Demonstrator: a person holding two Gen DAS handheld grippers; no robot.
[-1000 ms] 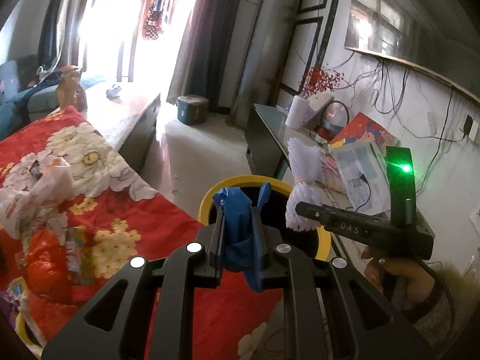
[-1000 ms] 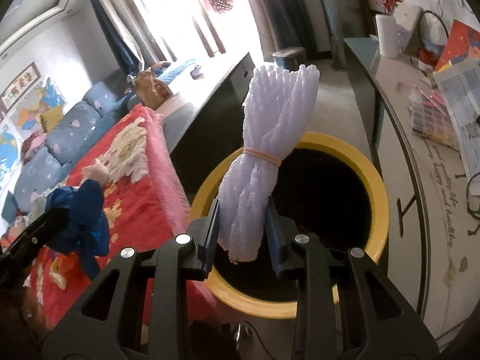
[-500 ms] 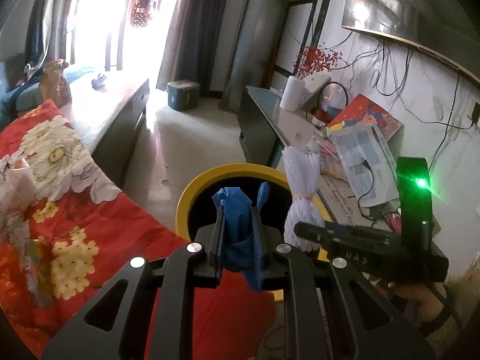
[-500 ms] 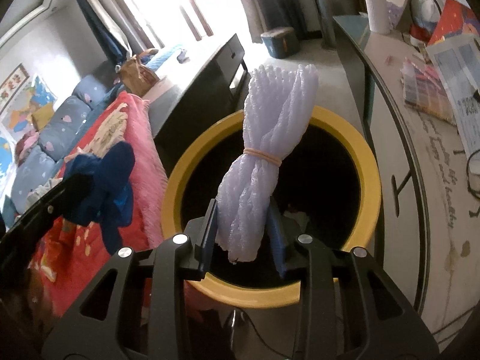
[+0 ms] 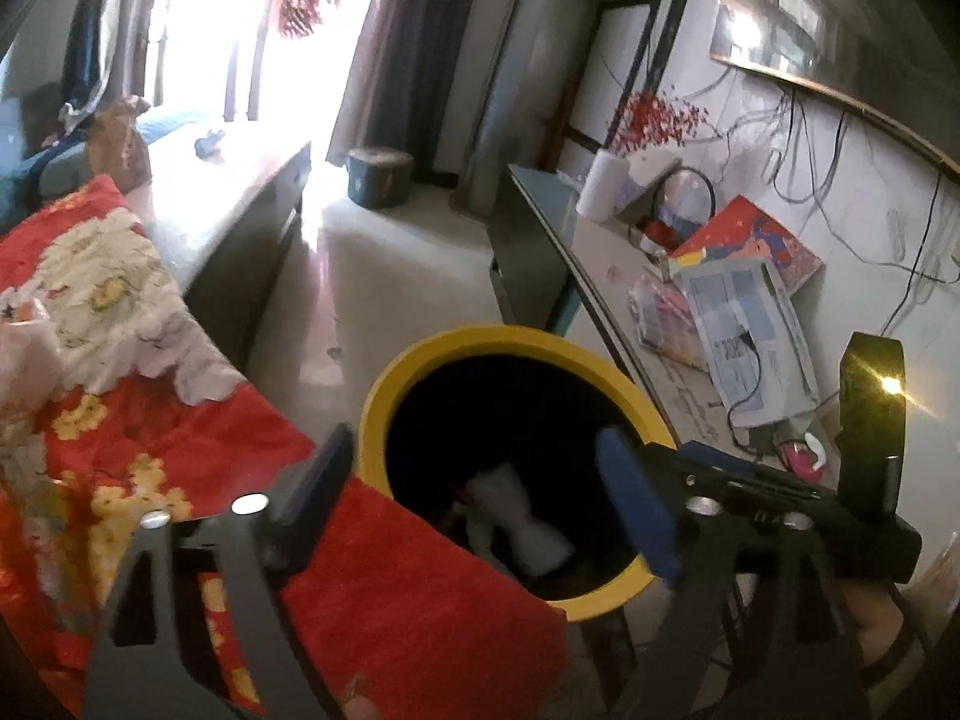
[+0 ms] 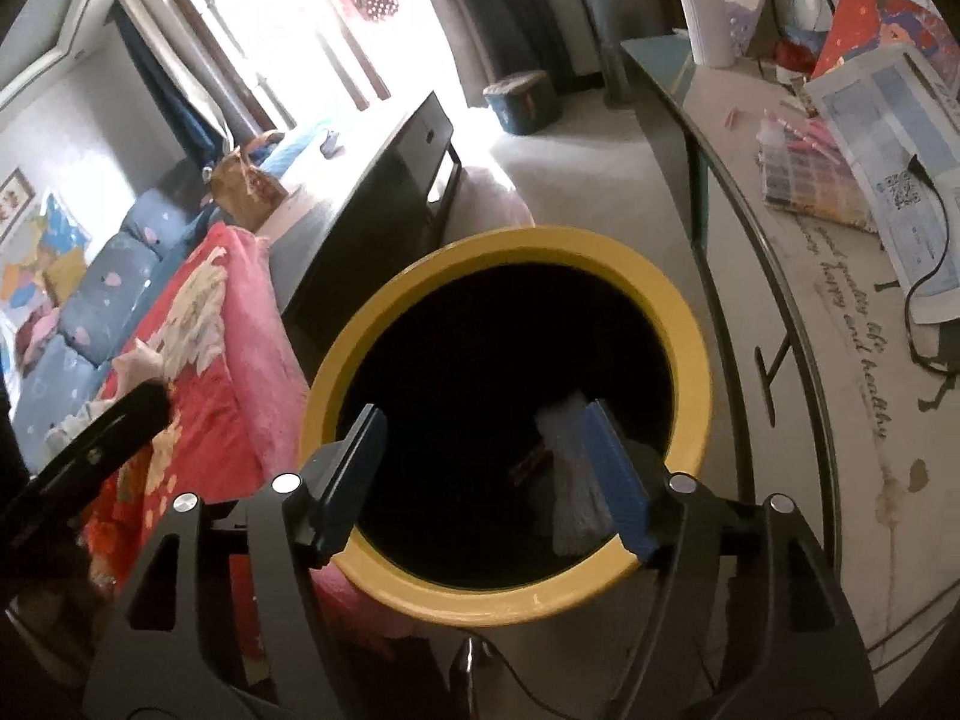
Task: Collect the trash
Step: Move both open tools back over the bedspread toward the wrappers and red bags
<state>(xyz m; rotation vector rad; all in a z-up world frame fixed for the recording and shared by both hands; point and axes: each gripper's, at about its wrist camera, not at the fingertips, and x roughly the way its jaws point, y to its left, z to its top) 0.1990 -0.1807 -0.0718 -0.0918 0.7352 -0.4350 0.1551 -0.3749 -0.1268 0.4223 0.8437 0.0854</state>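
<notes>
Bedroom floor: 1 yellow-rimmed bin (image 6: 690, 324) w/ 1 white foam net (image 5: 528, 531) inside; 2 tools, left (image 5: 480, 498) & right (image 6: 498, 468), both spread apart, empty.

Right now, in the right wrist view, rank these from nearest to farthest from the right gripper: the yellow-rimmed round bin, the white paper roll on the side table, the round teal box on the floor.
From the right gripper, jaws open:
1. Yellow-rimmed round bin, directly beneath the fingers.
2. and 3. White paper roll, far right on the side table, and round teal box on the floor ahead: too close to call.

Floral red blanket (image 5: 384, 570), paper-strewn glass desk (image 6: 798, 324).
</notes>
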